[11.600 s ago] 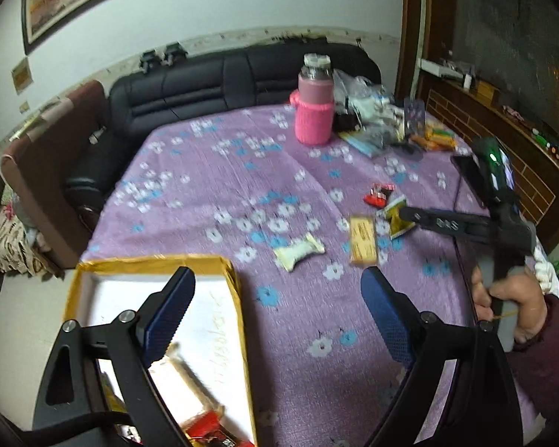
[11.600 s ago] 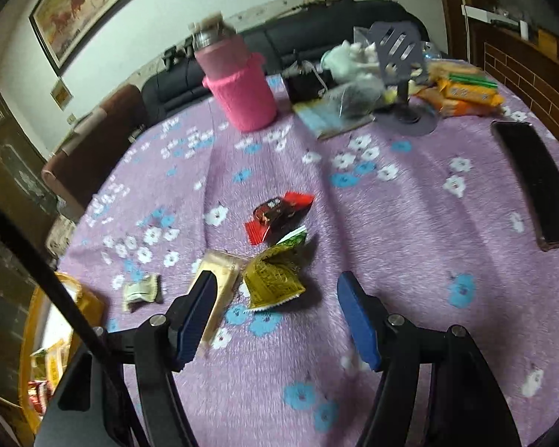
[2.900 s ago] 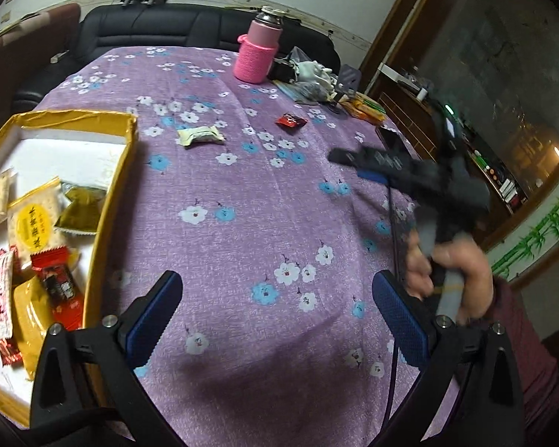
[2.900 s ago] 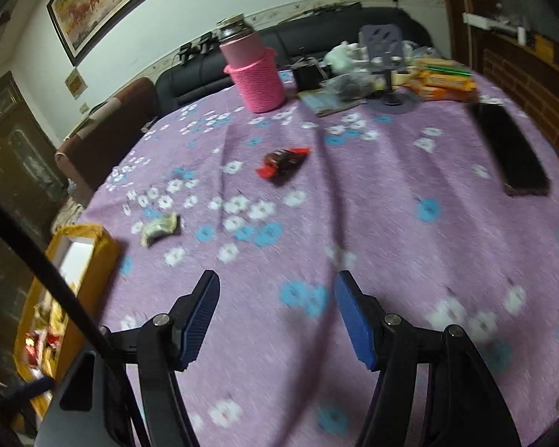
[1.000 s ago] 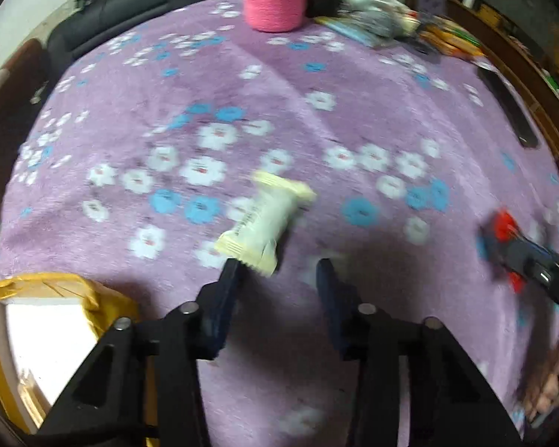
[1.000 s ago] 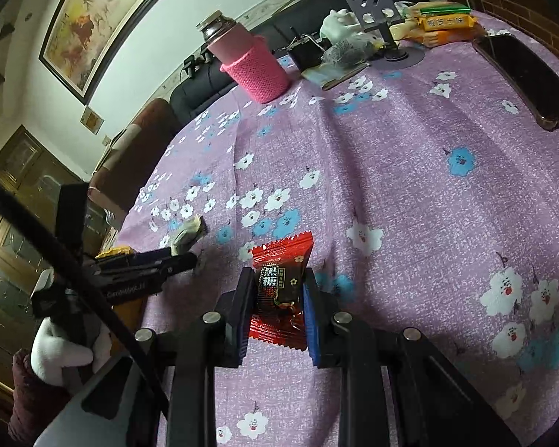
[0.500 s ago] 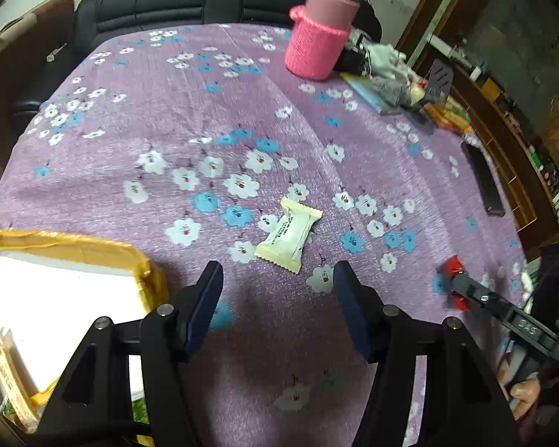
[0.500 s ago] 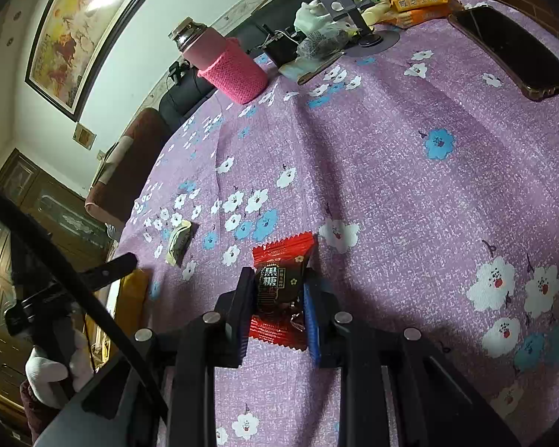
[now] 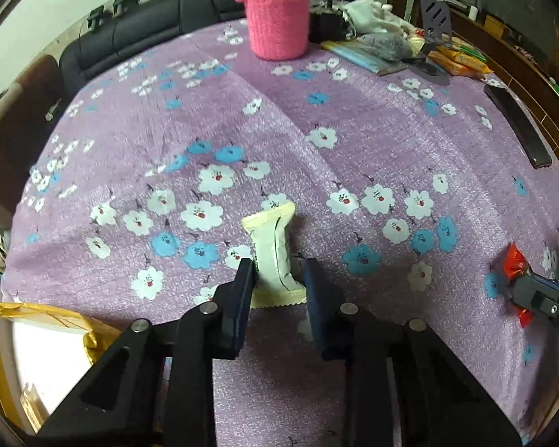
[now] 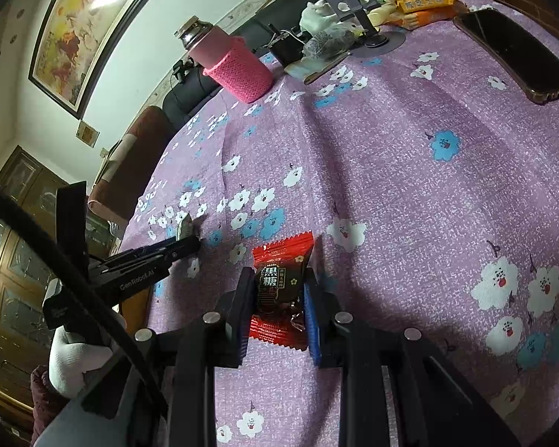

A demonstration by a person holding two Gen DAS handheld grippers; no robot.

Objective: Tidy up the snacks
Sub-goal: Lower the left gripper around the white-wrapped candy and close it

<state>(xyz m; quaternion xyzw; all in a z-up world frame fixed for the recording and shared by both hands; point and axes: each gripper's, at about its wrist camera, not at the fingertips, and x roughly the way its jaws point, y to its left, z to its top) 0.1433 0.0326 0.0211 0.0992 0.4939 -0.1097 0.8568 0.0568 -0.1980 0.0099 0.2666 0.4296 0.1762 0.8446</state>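
- Purple flowered cloth covered the tabletop (image 9: 354, 119), with a black sofa behind it and a pink-sleeved flask (image 9: 277, 18) at the top of the left wrist view.
- We had the left hand-held gripper (image 9: 279, 287) closing on a cream snack packet (image 9: 272, 249); its left pad touched the packet, while a thin gap showed at the right pad.
- That packet lay with its long axis running up the frame, away from us, and its near end sat between the fingers.
- We held the right hand-held gripper (image 10: 279, 298) pinched on a red-and-brown candy packet (image 10: 279, 279), both pads against its sides, just above the cloth.
- A yellow box (image 9: 48, 320) sat at the lower left of the left wrist view, just beside the left hand-held gripper and well apart from the right one.
- We judged the coming move to be a carry toward that box, shorter for the left hand; the candy had to cross the cloth from the right edge of the frame.
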